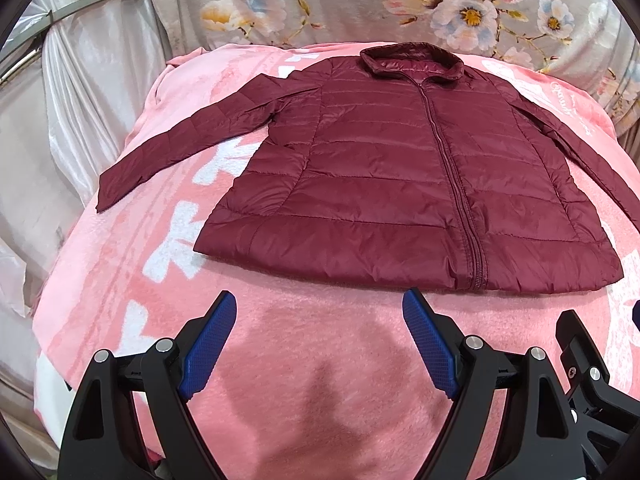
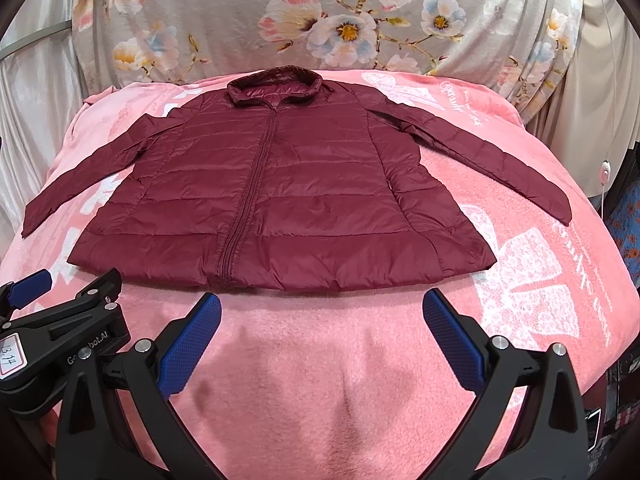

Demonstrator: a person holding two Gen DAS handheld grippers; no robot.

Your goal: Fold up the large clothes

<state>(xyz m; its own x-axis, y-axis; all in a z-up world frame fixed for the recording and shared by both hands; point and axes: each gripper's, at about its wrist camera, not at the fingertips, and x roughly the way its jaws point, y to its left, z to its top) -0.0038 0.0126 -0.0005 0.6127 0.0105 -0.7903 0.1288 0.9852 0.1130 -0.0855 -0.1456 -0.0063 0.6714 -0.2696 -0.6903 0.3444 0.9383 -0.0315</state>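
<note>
A maroon quilted jacket (image 1: pixel 400 184) (image 2: pixel 280 200) lies flat and zipped on a pink blanket (image 1: pixel 312 380) (image 2: pixel 340 380), collar at the far side, both sleeves spread outward. Its left sleeve (image 1: pixel 168 148) reaches toward the blanket's left edge; its right sleeve (image 2: pixel 492 152) angles toward the right edge. My left gripper (image 1: pixel 320 308) hovers open just short of the hem, nothing between its blue pads (image 1: pixel 208 344). My right gripper (image 2: pixel 322 308) is likewise open in front of the hem, near the zipper's lower end. The left gripper (image 2: pixel 48 312) also shows at the right wrist view's left edge.
A floral grey fabric (image 1: pixel 400 8) (image 2: pixel 320 20) rises behind the blanket. Silvery drapes (image 1: pixel 80 100) hang at the left. A white cord with a small switch (image 2: pixel 605 172) and dark clutter (image 2: pixel 624 220) sit at the right edge. The blanket drops off at both sides.
</note>
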